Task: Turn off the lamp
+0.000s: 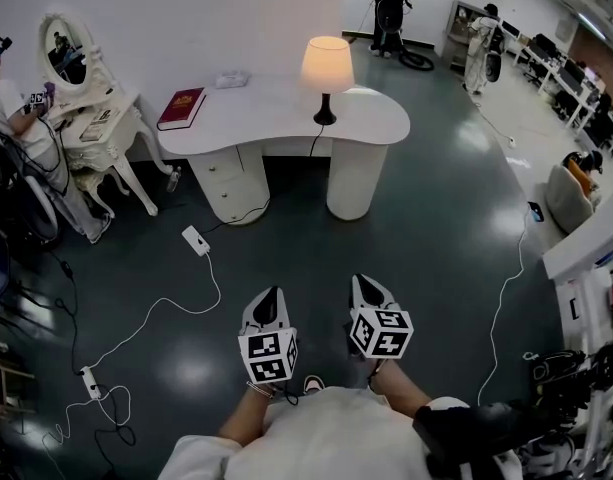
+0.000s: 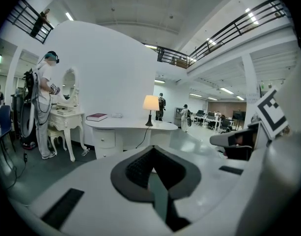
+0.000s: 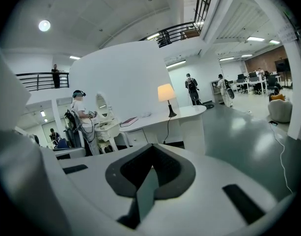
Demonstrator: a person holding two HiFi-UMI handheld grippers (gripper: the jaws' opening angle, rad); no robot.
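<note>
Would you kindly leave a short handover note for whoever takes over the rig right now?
Left gripper: shut, empty. Right gripper: shut, empty. Both are held low over the dark floor, well short of the desk.
The lit table lamp with cream shade and black base stands on the white curved desk, right of its middle in the head view.
Done: nothing; the lamp is on.
Left: walk up, find its switch, turn it off.

The worktop (image 1: 276, 118) is standing at twelve o'clock, carrying the lamp (image 1: 326, 68) right of centre and a book (image 1: 181, 108) at its left end. A dressing table (image 1: 106, 128) is sitting at ten o'clock, and a socket block (image 1: 195, 240) is lying on the floor (image 1: 436, 228) before the worktop.
</note>
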